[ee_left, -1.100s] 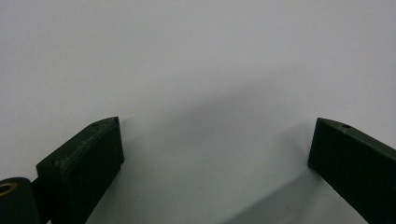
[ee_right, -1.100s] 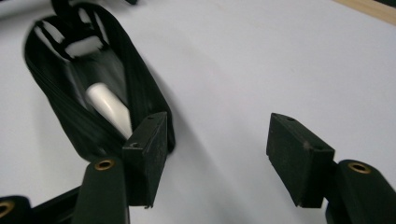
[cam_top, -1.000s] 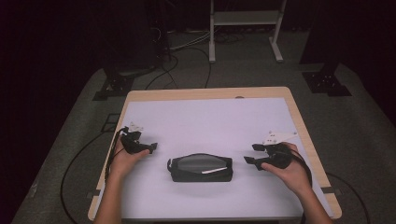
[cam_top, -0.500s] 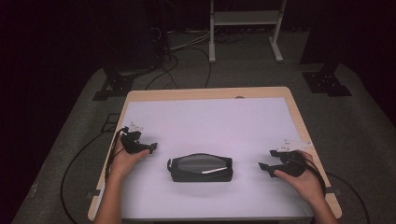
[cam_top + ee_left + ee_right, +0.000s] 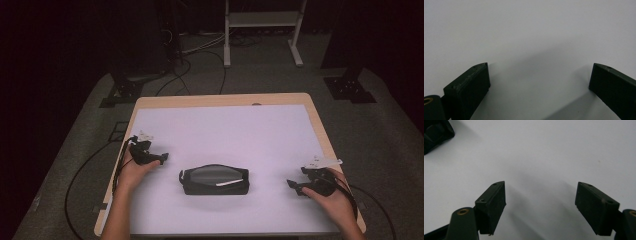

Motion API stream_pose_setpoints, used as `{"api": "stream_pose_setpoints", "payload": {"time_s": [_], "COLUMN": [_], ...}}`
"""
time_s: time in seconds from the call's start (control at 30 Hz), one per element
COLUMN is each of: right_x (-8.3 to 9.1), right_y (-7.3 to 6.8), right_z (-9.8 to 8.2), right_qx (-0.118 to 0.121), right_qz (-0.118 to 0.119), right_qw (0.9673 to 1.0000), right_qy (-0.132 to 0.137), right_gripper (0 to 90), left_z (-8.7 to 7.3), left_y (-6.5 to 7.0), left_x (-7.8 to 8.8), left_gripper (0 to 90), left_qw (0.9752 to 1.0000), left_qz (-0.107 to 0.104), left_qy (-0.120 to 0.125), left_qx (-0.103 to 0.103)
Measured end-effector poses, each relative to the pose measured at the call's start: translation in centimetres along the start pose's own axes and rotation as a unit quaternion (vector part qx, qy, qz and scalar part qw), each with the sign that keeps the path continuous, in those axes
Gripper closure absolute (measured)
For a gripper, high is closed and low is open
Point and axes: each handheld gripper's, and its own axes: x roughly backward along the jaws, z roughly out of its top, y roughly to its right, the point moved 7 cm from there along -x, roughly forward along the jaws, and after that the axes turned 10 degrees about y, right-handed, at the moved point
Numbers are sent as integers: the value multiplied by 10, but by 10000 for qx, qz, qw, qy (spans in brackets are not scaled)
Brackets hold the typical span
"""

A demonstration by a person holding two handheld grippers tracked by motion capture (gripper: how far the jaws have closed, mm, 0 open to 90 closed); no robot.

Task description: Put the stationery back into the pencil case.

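A dark zipped pouch (image 5: 215, 180) lies at the white tabletop's (image 5: 225, 130) six o'clock, between wide-open left claw (image 5: 161, 158) and right claw (image 5: 294, 186); next, seemingly, closing in to grasp it.

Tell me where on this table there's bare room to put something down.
The whole far half of the table, beyond the black pouch, is bare. Smaller gaps lie between the pouch and the left claw, and between it and the right claw. The near middle is the crowded part.
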Motion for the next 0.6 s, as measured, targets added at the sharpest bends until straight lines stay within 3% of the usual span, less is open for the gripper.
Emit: {"api": "stream_pose_setpoints", "payload": {"time_s": [0.27, 0.6], "right_x": [-4, -3], "right_y": [4, 5], "right_z": [-11, -16], "right_qx": [-40, -154], "right_qz": [-230, -213], "right_qw": [9997, 9994], "right_qy": [-114, 221], "right_gripper": [165, 149], "left_z": [0, 0], "left_y": [0, 0], "left_x": [0, 0], "left_gripper": [22, 22], "left_qw": [10000, 10000], "left_qz": [-3, 2], "left_qy": [-7, 1], "left_qx": [-3, 5]}}
